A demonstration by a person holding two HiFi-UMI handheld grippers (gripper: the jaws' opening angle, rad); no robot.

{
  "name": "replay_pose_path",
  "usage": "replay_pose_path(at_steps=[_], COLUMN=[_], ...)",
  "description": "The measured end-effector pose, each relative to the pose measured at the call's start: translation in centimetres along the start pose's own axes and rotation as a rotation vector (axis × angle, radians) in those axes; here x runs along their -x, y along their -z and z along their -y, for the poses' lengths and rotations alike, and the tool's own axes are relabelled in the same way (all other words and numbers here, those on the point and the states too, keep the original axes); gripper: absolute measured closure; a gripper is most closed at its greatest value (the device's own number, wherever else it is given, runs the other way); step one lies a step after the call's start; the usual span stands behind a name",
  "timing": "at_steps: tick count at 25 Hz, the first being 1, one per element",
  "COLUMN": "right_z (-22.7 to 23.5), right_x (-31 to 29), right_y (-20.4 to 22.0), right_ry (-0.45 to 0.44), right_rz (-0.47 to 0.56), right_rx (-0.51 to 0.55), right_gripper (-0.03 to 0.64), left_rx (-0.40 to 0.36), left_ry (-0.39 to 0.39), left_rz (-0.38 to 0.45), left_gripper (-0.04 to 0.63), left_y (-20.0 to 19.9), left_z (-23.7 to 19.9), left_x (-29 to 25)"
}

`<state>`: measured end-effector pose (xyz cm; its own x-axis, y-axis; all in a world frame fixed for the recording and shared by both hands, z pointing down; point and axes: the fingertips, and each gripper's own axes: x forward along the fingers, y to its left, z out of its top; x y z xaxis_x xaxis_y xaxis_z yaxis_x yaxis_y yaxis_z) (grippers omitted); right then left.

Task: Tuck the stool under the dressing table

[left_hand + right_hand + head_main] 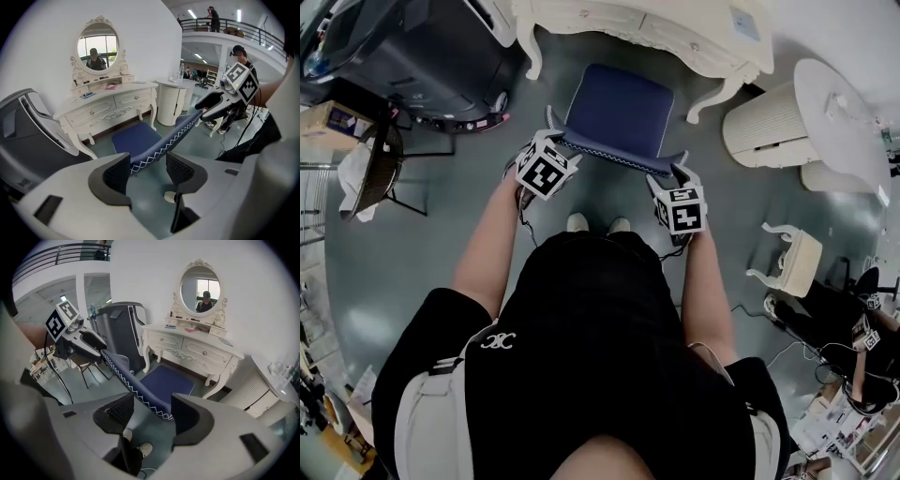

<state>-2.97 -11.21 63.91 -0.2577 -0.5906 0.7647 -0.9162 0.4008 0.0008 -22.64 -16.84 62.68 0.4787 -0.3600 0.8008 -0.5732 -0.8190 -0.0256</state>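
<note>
A blue cushioned stool (614, 112) stands on the grey floor in front of the white dressing table (675, 37), most of its seat outside the table. My left gripper (555, 131) is at the near left corner of the seat. My right gripper (678, 167) is at the near right corner. In the left gripper view the stool's white-stitched edge (159, 145) runs between the open jaws of my left gripper (147, 171), with a gap on the right side. My right gripper (152, 416) likewise stands open around the edge (140, 392).
A dark grey reclining chair (422, 56) sits left of the dressing table and a black folding chair (380, 169) further left. A white ribbed round side table (769, 117) stands to the right, a small white stool (792, 258) and cables beyond it. The person's shoes (595, 223) are just behind the stool.
</note>
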Motion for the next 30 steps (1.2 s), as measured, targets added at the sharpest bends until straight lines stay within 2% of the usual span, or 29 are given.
replay_pose_path(at_steps=[3,7,13,19,30], right_z=[0.1,0.7,0.8,1.5,3.7], right_x=[-0.5,-1.2,-1.3,-1.0,-2.0], right_y=[0.9,1.3,1.4,0.8,-0.5], right_ry=[0.022,0.073,0.046,0.052,0.113], right_rz=[-0.042,-0.068,-0.083,-0.104,-0.107], right_rx=[-0.008,0.005,-0.086,-0.124,-0.194], right_gripper=[0.365,0.394,0.397,0.397,0.396], left_rx=[-0.023,-0.02,0.005,0.025,0.05], left_ry=[0.001,0.012,0.047,0.07,0.044], left_rz=[-0.032,-0.031,-0.026,-0.014,0.026], left_gripper=[0.371,0.371,0.37,0.37,0.367], left_y=[0.2,0.2,0.3,-0.3,-2.4], left_z=[-0.1,-0.4,-0.5,-0.6,-1.9], left_x=[-0.4,-0.8,-0.9,-1.1,-2.5])
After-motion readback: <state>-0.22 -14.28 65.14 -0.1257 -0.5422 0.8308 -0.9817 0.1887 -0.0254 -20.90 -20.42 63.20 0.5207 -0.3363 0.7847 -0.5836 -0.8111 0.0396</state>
